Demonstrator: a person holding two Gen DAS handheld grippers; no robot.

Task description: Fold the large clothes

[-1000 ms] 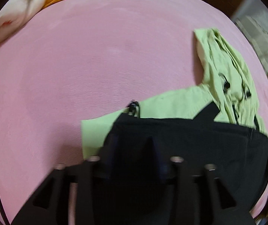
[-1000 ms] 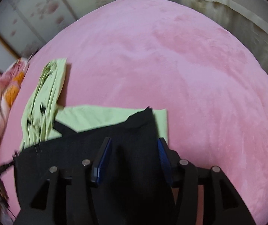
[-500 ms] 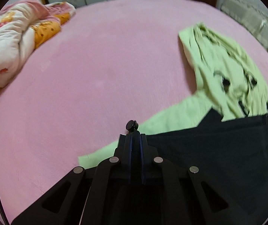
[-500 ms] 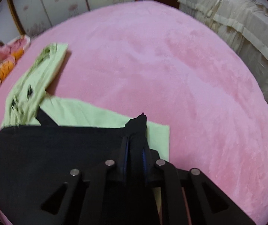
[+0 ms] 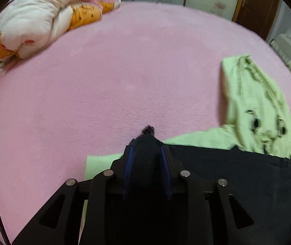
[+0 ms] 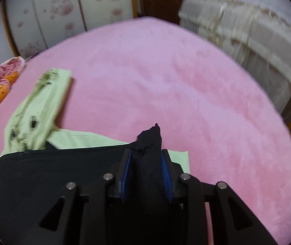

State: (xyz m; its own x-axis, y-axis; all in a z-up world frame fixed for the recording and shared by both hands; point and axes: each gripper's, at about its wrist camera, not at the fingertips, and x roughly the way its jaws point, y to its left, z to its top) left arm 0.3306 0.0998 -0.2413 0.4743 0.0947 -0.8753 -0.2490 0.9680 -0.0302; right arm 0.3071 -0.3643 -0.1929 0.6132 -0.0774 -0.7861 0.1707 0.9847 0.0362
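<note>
A black garment (image 5: pixel 237 175) hangs stretched between my two grippers above a pink bed. My left gripper (image 5: pixel 146 155) has its jaws partly parted around a bunched corner of it, with a small zip pull or toggle sticking out at the tip. My right gripper (image 6: pixel 146 155) likewise holds the other bunched corner of the black garment (image 6: pixel 43 175) between its blue pads (image 6: pixel 165 173). A light green garment (image 5: pixel 255 106) lies on the bed beneath and beyond the black one; it also shows in the right wrist view (image 6: pixel 41 104).
The pink bed cover (image 5: pixel 125 71) spreads wide ahead. A rumpled white, orange and pink quilt (image 5: pixel 41 18) lies at the far left corner. A cream frilled bedspread (image 6: pixel 253 38) is at the right. Floral wardrobe doors (image 6: pixel 63 14) stand behind.
Both grippers were open a second ago, shut tight on the black garment's corners, and now stand slightly wider with cloth bunched between. Both cameras have risen and tilted up.
</note>
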